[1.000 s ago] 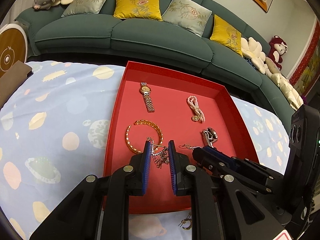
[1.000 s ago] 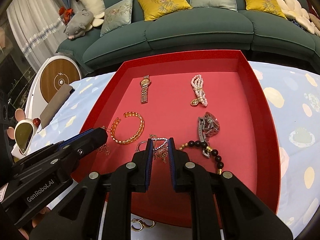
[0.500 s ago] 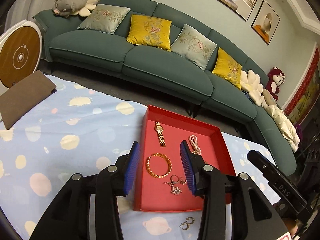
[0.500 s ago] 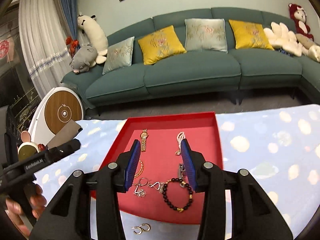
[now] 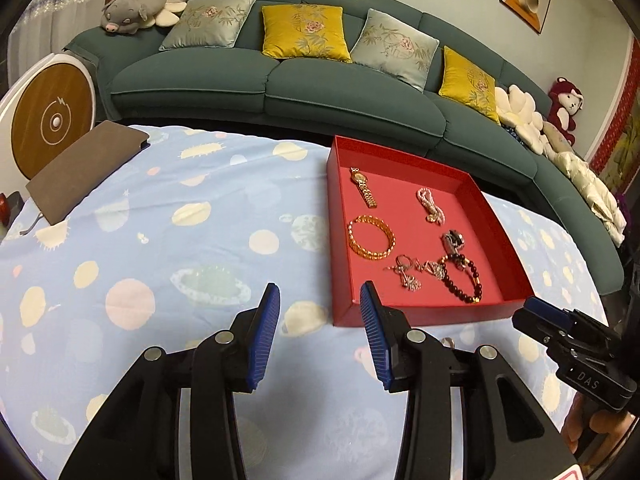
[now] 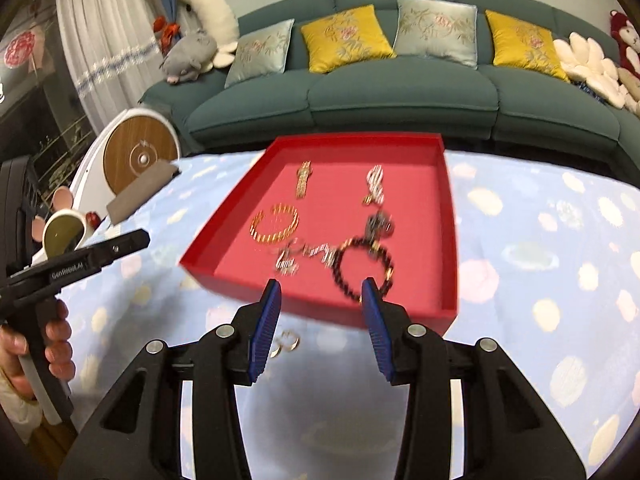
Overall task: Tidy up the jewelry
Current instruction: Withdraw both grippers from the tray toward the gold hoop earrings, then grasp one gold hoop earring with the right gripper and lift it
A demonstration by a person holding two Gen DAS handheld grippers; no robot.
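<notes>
A red tray (image 5: pixel 432 314) on the blue spotted cloth holds a gold watch (image 5: pixel 363 186), a pearl bracelet (image 5: pixel 430 210), a gold bangle (image 5: pixel 372 238), a silver watch (image 5: pixel 454 240), a dark bead bracelet (image 5: pixel 460 280) and a silver chain (image 5: pixel 408 274). My left gripper (image 5: pixel 319 292) hangs open over the cloth, left of the tray's near corner, with nothing in it. My right gripper (image 6: pixel 321 286) is open and bare in front of the tray (image 6: pixel 224 276). Gold hoop earrings (image 6: pixel 286 342) lie on the cloth just before the tray. Each view shows the other gripper at its edge: (image 5: pixel 536 312), (image 6: pixel 136 240).
A brown notebook (image 5: pixel 84 168) lies at the cloth's far left corner. A round white and wood device (image 5: pixel 48 120) stands beside it. A green sofa (image 5: pixel 320 92) with cushions runs behind the table. A hand (image 6: pixel 56 344) holds the left gripper's grip.
Both grippers were nearly shut at the silver chain inside the tray. They have opened, left the chain lying there, and drawn back and up out of the tray.
</notes>
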